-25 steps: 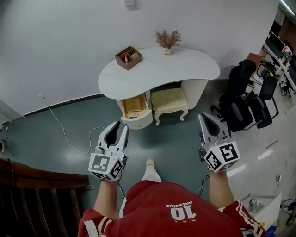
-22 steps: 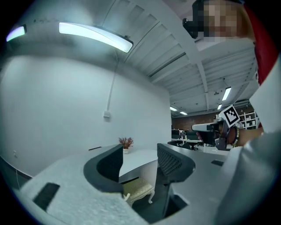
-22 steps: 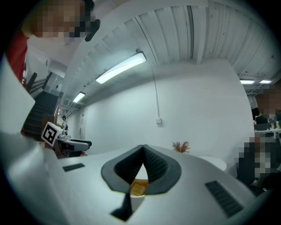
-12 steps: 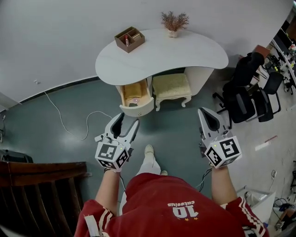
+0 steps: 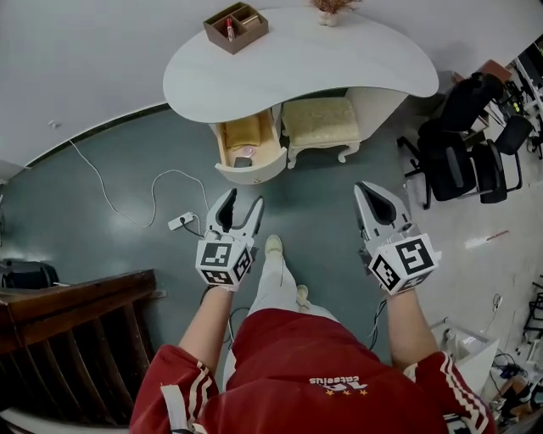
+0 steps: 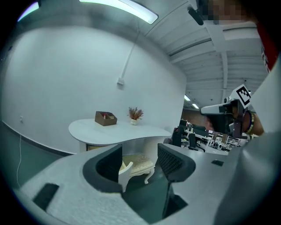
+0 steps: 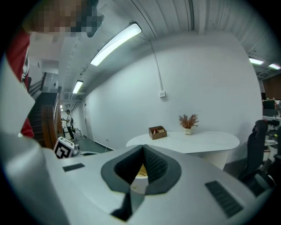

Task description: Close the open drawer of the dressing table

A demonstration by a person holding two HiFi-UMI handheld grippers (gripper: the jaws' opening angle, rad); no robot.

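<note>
The white dressing table (image 5: 297, 63) stands against the wall, and its drawer (image 5: 250, 157) is pulled out at the left side with small items inside. My left gripper (image 5: 243, 200) hovers over the floor short of the drawer. Its jaws are wide apart and closing a little, with nothing between them. In the left gripper view the drawer front (image 6: 125, 172) shows between the jaws of that gripper (image 6: 139, 158). My right gripper (image 5: 366, 188) floats further right with its jaws together and empty. In the right gripper view the drawer (image 7: 139, 178) shows below the tips of that gripper (image 7: 143, 151).
A cushioned stool (image 5: 321, 123) sits under the table beside the drawer. A brown organiser box (image 5: 235, 25) and a dried-flower vase (image 5: 333, 7) stand on top. Black office chairs (image 5: 458, 144) crowd the right. A power strip (image 5: 181, 222) with its cable lies left, near a wooden railing (image 5: 68, 339).
The person has stepped closer to the table, which now sits higher in the head view. Both grippers have sunk lower. The left jaws have spread wider.
</note>
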